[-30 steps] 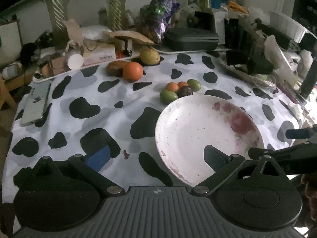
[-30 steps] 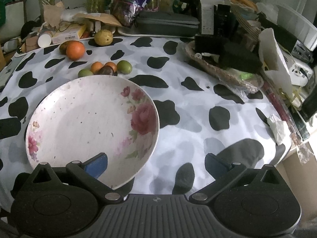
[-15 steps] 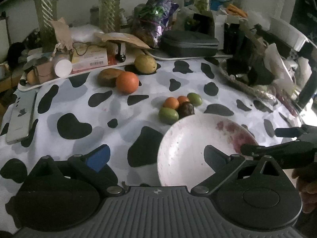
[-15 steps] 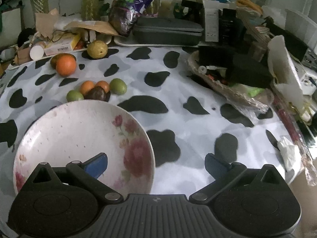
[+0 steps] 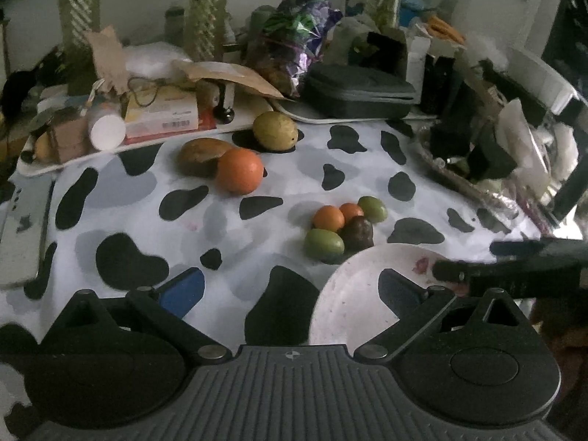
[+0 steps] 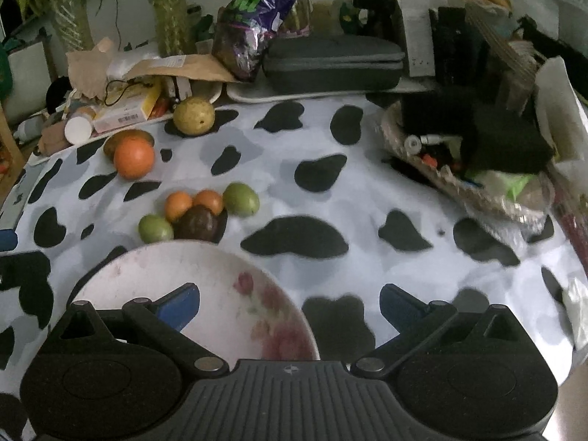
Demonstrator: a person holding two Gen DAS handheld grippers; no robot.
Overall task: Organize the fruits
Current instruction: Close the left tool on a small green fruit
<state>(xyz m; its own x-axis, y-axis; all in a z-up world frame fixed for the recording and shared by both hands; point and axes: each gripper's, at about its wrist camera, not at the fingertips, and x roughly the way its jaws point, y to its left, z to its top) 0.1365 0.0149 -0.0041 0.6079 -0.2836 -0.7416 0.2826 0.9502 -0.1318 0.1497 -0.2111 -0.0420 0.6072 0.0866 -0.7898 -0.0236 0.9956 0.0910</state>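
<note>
Both grippers are drawing nearer the fruit than a second ago, the plate (image 6: 154, 275) sliding lower in each view; the left gripper (image 5: 286, 290) is hovering wide open and empty over the cow-print cloth (image 5: 235, 250); the right gripper (image 6: 290, 303) is likewise gaping, holding nothing; the cluster of small fruits (image 6: 198, 213) is sitting just beyond the plate's far rim; a large orange (image 5: 239, 171) is lying further back.

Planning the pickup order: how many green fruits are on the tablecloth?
2, both in the small cluster beyond the plate: one green fruit at its near-left, the other at its far-right. None seem hidden.
</note>
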